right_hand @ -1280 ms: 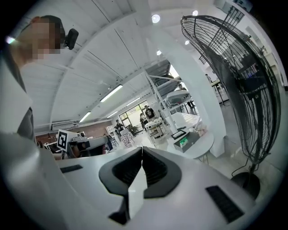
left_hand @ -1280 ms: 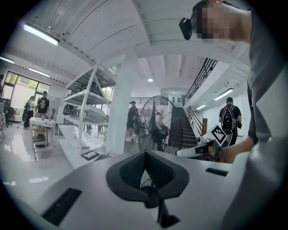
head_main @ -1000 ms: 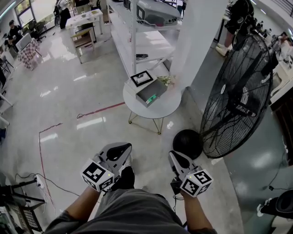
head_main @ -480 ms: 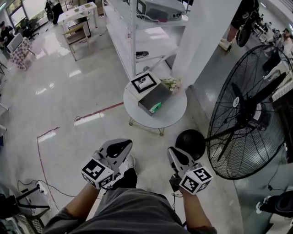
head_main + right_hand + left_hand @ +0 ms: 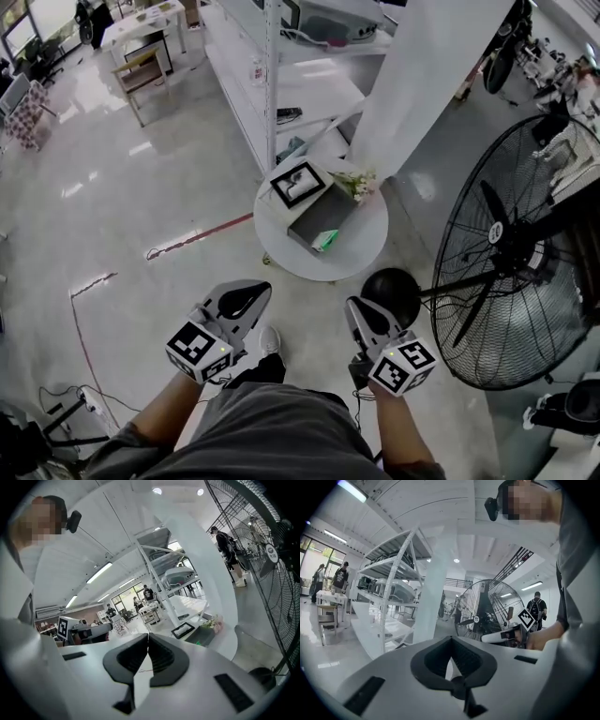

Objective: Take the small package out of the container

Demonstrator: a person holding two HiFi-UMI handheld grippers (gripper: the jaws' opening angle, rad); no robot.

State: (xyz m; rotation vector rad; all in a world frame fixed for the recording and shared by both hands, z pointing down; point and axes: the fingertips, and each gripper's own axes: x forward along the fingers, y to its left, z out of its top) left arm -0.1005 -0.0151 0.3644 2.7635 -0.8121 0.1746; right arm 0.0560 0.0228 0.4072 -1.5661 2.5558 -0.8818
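On a round white table (image 5: pixel 361 251) ahead of me stands an open grey container (image 5: pixel 314 221). A small green package (image 5: pixel 325 241) lies inside it at the near corner. The right gripper view also shows the container (image 5: pixel 200 637) on the table (image 5: pixel 225 641). I hold both grippers close to my body, well short of the table. The left gripper (image 5: pixel 246 298) is shut with nothing in it, and its jaws (image 5: pixel 452 654) meet at the tip. The right gripper (image 5: pixel 360 317) is also shut and empty (image 5: pixel 148 641).
A black-framed picture (image 5: pixel 298 183) and a small flower bunch (image 5: pixel 357 184) share the table. A large black floor fan (image 5: pixel 520 253) with a round base (image 5: pixel 392 292) stands right of it. Behind are a white shelf unit (image 5: pixel 281 84) and a white pillar (image 5: pixel 417 75). Red tape (image 5: pixel 192 236) marks the floor.
The table and fan have drawn nearer and lower in the head view as I walk toward them. Both grippers stay shut in front of my body.
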